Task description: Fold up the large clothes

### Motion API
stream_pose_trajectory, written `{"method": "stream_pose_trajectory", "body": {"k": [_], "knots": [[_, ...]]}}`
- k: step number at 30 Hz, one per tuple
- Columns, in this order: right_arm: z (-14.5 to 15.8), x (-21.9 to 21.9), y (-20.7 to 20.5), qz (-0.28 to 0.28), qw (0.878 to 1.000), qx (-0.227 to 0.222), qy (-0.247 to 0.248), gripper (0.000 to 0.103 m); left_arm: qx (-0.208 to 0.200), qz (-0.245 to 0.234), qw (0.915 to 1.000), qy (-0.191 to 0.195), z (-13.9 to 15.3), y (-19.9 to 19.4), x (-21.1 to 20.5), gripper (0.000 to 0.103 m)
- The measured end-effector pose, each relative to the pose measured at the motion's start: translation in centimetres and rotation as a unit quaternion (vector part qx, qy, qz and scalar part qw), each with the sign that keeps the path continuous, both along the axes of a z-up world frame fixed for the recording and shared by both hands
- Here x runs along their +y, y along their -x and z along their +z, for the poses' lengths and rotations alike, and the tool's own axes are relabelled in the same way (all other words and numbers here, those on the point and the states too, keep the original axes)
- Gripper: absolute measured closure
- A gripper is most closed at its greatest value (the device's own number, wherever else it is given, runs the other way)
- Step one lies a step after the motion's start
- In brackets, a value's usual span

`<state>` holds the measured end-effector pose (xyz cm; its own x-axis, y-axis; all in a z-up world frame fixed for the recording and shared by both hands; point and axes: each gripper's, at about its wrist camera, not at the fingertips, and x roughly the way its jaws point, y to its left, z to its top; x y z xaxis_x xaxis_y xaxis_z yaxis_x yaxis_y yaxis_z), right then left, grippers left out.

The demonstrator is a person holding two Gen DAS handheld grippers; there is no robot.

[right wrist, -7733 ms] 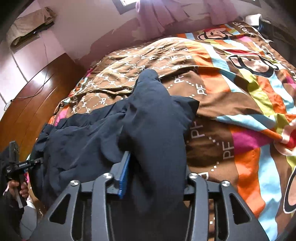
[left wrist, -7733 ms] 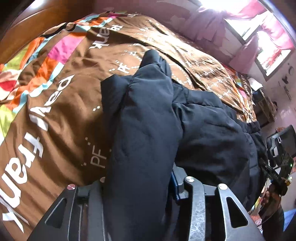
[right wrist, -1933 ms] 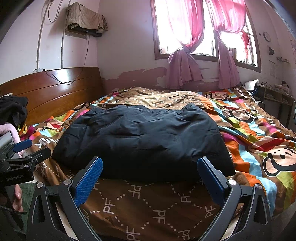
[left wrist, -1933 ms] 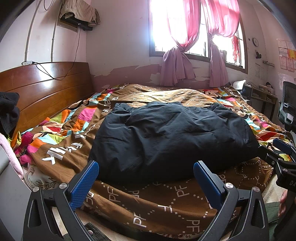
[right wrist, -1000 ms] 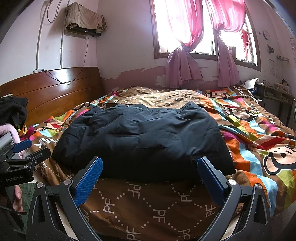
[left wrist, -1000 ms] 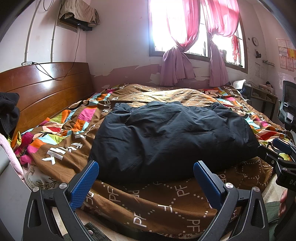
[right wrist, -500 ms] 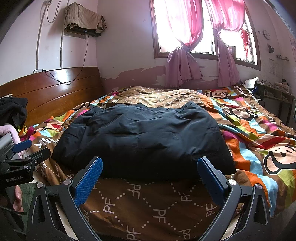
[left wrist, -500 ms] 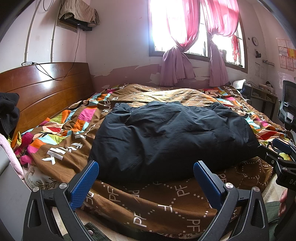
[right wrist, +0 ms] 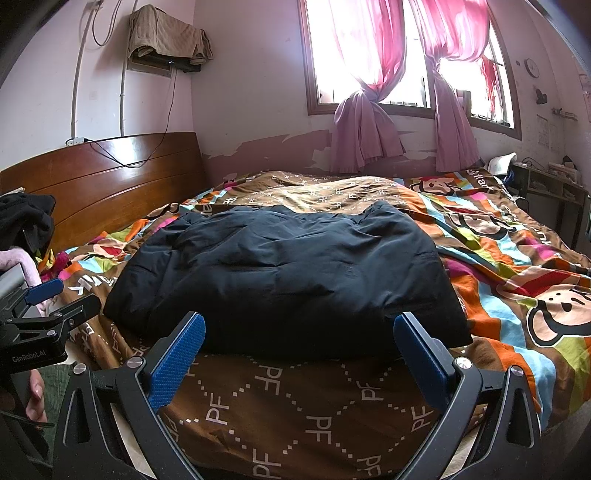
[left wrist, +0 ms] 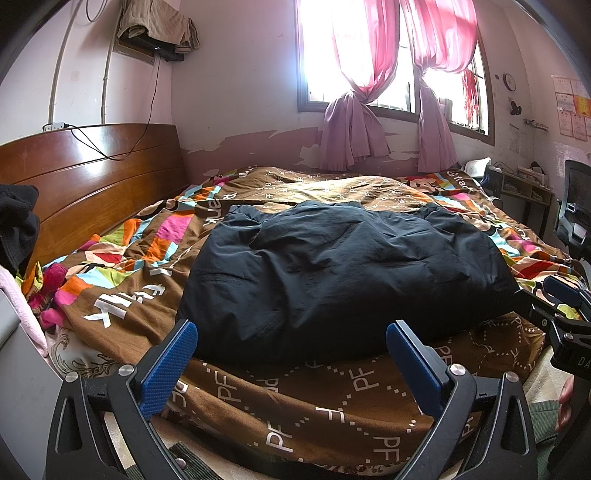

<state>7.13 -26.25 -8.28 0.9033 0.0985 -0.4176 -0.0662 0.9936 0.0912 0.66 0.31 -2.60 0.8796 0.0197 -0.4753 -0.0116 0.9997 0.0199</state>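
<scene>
- Jacket (left wrist: 343,273) (right wrist: 288,277): a dark, matte, puffy garment folded into a thick, roughly rectangular bundle. Its surface is soft and creased, with stitched seams visible. It lies on the bed's near half, close to the near edge.
- Quilt (left wrist: 295,402) (right wrist: 295,402): brown cloth printed with white dotted diamonds and "PF" letters, with bright striped cartoon panels to either side of the jacket. It is rumpled beyond the jacket and hangs over the bed edge in front of it.
- Left gripper (left wrist: 291,350): black angular frame with ridged blue pads (left wrist: 168,363). Jaws spread wide and grasping nothing, held short of the jacket's near edge, not touching it.
- Right gripper (right wrist: 299,345): same build, blue pads (right wrist: 423,363) set wide apart, released and empty, also just in front of the jacket and clear of it.
- Each gripper shows at the edge of the other's view, one to each side of the jacket, with part of a hand (right wrist: 35,395) on its grip.
- Headboard (left wrist: 92,177) (right wrist: 110,177): polished, curved brown wood, left of the jacket, with a thin black cable draped over its top.
- Curtains (left wrist: 354,122) (right wrist: 365,125): thin pink fabric, knotted at mid-length, hanging at the bright window on the wall beyond the jacket.
- Dark clothing (left wrist: 16,225) is heaped at the headboard's near end, left of the jacket.
- A tan cloth (right wrist: 166,35) is draped over a wall unit above the headboard.
</scene>
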Motion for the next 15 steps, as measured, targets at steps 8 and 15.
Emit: {"method": "stream_pose_trajectory", "body": {"k": [8,15], "knots": [[0.06,-0.12,-0.09,0.000,1.000,0.001,0.000,0.002,0.001,0.000,1.0000,0.002,0.02,-0.02,0.02,0.000],[0.06,-0.06,-0.09,0.000,1.000,0.001,-0.001,0.002,0.004,0.011,0.9999,0.000,-0.20,0.00,0.12,0.000]]}}
